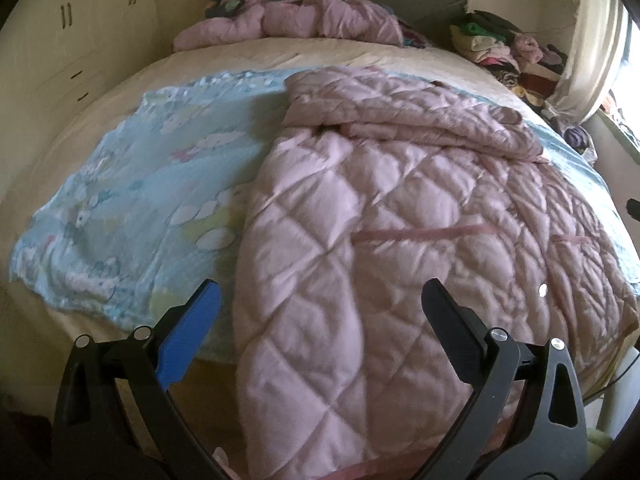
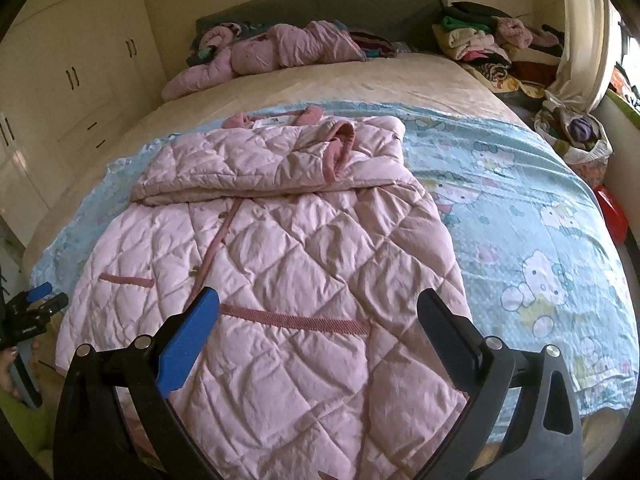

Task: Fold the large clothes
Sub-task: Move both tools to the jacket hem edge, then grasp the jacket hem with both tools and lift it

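Observation:
A large pink quilted coat (image 2: 280, 248) lies front-up on a light blue cartoon blanket (image 2: 520, 216) spread over the bed, both sleeves folded across its chest. Its hem hangs over the bed's near edge. In the left wrist view the coat (image 1: 380, 220) fills the middle and right. My left gripper (image 1: 320, 300) hovers open over the hem's left part, nothing between its fingers. My right gripper (image 2: 318, 308) also stands open above the hem near a dark pink pocket trim (image 2: 296, 320). The left gripper (image 2: 36, 304) shows at the far left edge of the right wrist view.
A second pink garment (image 2: 260, 56) lies crumpled by the grey headboard (image 2: 320, 4). Piled clothes (image 2: 492, 48) sit at the back right beside a curtain (image 2: 580, 40). Cream wardrobes (image 2: 72, 60) line the left wall. A bag (image 2: 576, 132) and a red object (image 2: 612, 212) stand right of the bed.

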{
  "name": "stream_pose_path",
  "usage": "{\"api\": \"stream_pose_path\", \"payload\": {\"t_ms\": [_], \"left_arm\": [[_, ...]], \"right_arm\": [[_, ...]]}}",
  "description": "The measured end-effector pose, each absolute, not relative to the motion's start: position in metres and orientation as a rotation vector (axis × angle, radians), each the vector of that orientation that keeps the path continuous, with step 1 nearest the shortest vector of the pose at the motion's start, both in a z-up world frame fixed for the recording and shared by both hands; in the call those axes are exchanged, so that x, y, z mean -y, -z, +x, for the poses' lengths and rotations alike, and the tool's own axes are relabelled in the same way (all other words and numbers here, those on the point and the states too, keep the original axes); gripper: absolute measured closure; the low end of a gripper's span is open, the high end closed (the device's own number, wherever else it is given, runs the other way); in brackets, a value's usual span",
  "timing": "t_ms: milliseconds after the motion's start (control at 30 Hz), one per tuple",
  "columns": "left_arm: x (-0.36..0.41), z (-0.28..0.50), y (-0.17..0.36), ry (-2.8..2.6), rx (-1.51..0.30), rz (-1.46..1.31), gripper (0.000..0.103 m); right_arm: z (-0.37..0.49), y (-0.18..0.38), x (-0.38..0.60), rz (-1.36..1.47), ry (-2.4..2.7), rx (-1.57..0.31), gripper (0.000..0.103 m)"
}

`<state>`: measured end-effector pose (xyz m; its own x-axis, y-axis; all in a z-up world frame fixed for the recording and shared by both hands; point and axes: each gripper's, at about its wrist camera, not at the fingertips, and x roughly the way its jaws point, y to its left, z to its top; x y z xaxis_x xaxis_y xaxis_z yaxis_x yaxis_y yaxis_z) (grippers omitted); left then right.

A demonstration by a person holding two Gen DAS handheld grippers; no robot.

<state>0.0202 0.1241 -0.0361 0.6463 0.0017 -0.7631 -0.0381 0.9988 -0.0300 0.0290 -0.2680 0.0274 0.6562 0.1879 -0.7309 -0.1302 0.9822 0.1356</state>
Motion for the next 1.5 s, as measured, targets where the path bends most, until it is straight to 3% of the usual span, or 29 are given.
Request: {"api": "stream_pose_path", "payload": {"t_ms": [600, 1067, 1167, 1267, 1333, 1500], "left_arm": [[-0.178, -0.028, 0.085, 0.058, -0.961, -0.262, 0.009], [-0.140, -0.033, 0.109, 0.119, -1.029, -0.276, 0.011], [-0.141, -0.034, 0.108, 0.119, -1.021, -0.291, 0.019], [-0.142, -0.037, 0.103, 0.118, -1.002, -0.298, 0.035], [-0.140, -0.038, 0.098, 0.115, -0.986, -0.294, 0.052], [-0.138, -0.041, 0.084, 0.097, -0.943, -0.263, 0.082]], "right_arm": [[0.013, -0.012, 0.283, 0.066, -0.153, -0.878, 0.004], [-0.020, 0.016, 0.330, 0.107, -0.085, -0.959, 0.004], [-0.027, 0.024, 0.341, 0.099, -0.065, -0.996, 0.004], [-0.033, 0.032, 0.351, 0.119, -0.066, -1.031, 0.004], [-0.039, 0.039, 0.356, 0.149, -0.082, -1.055, 0.004], [-0.051, 0.062, 0.361, 0.212, -0.093, -1.108, 0.006]]}}
